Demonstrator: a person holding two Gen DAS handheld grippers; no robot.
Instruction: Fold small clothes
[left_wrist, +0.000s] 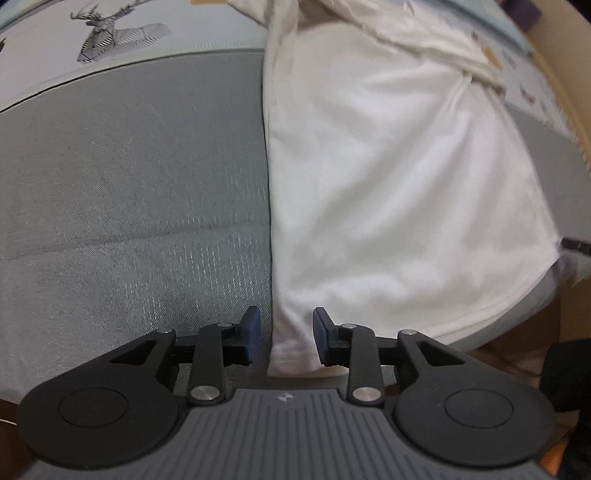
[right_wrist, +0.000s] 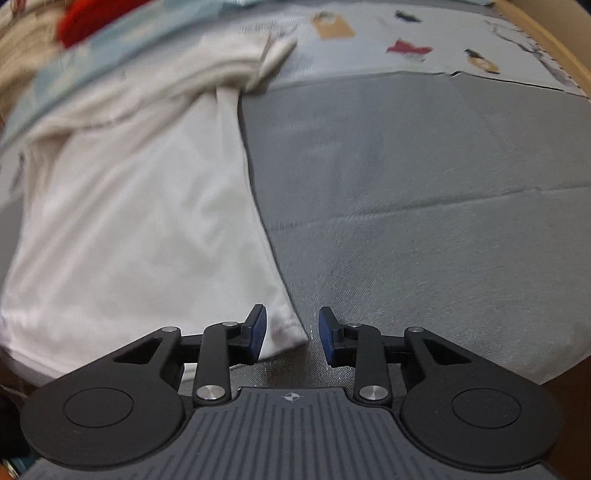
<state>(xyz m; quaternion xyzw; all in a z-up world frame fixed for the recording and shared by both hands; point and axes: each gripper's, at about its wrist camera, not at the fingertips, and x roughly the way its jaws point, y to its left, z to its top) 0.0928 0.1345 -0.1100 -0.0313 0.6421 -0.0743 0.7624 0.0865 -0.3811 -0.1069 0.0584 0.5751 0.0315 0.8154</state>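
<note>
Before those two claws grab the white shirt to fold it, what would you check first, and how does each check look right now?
1. Left gripper open: ok, jaws apart.
2. Right gripper open: ok, jaws apart.
3. Left gripper lined up on a corner of the white shirt: ok, the near corner lies between its fingers.
4. Right gripper lined up on the other near corner: cannot tell for sure; the corner sits near its left finger.
5. Shirt body flat on the grey mattress: ok.
6. Top end smooth: not ok, bunched.
</note>
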